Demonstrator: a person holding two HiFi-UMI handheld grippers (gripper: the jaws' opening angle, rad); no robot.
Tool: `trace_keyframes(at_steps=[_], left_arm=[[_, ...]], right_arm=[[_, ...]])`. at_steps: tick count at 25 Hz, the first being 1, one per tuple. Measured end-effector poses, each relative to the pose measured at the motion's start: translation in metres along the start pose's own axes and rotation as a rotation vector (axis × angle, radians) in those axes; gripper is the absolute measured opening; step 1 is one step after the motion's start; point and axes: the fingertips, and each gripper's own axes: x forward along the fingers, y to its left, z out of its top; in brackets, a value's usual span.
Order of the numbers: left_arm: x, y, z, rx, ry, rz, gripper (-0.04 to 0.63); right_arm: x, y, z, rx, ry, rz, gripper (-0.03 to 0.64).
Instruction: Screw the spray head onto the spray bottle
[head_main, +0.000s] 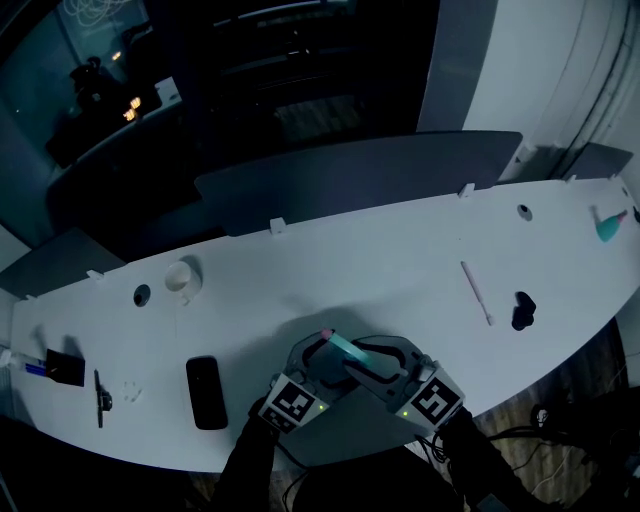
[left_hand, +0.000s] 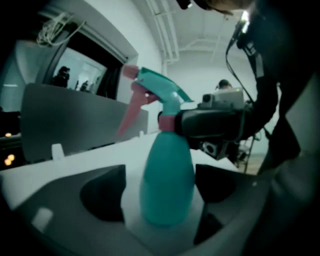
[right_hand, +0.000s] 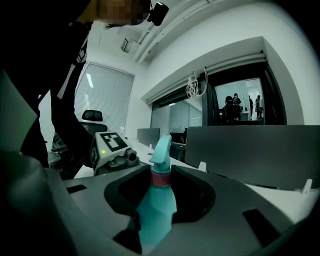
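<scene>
Teal plastic spray bottle (left_hand: 167, 180), teal-and-pink spray head (left_hand: 155, 90) seated on its neck, over near edge of long white table (head_main: 400, 250), between both grippers. Left: left gripper (head_main: 318, 356) spread wide around bottle body, pads clear of it. Right: right gripper (right_hand: 161, 184) clamped on bottle neck at pink collar (right_hand: 161, 178).

Left hand-held gripper (head_main: 315, 352) & right hand-held gripper (head_main: 385, 354): dark grey moulded bodies, broad curved jaws. Each has a cube (head_main: 297, 402) w/ black-white square markers + small green light (head_main: 318, 407). Person wears dark long sleeves (head_main: 245, 465).
</scene>
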Motion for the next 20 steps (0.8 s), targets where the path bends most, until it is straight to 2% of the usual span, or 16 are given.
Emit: trace_keyframes(at_steps=[3,5,7,9,11,14,16,20], left_arm=[[0.007,-0.012,-0.006,0.007,0.078,-0.236,0.436],[0.016,-0.022,-0.009,-0.002,0.116,-0.351,0.455],[0.022,-0.026,-0.012,0.011,0.138,-0.405,0.459],[0.027,-0.026,-0.016,0.045,0.142,-0.411,0.457],[0.029,-0.024,-0.016,0.074,0.129,-0.372,0.415],[0.030,-0.017,-0.014,0.064,0.101,-0.249,0.410],[0.030,-0.011,-0.013,0.025,0.090,-0.124,0.410],[0.026,0.004,-0.015,-0.075,0.063,0.188,0.409]], right_arm=[[0.000,0.001,-0.001,0.005,-0.001,0.007,0.137],[-0.001,0.001,-0.001,0.008,0.003,0.013,0.137],[-0.002,0.001,-0.001,0.010,0.005,0.017,0.137],[-0.003,0.000,0.000,0.013,-0.003,0.015,0.137],[-0.004,-0.001,0.000,0.019,-0.007,0.008,0.137],[-0.004,-0.001,-0.001,0.007,-0.003,-0.002,0.137],[-0.004,-0.002,-0.002,0.002,-0.003,-0.015,0.137],[-0.002,-0.001,-0.001,0.013,-0.013,-0.037,0.137]])
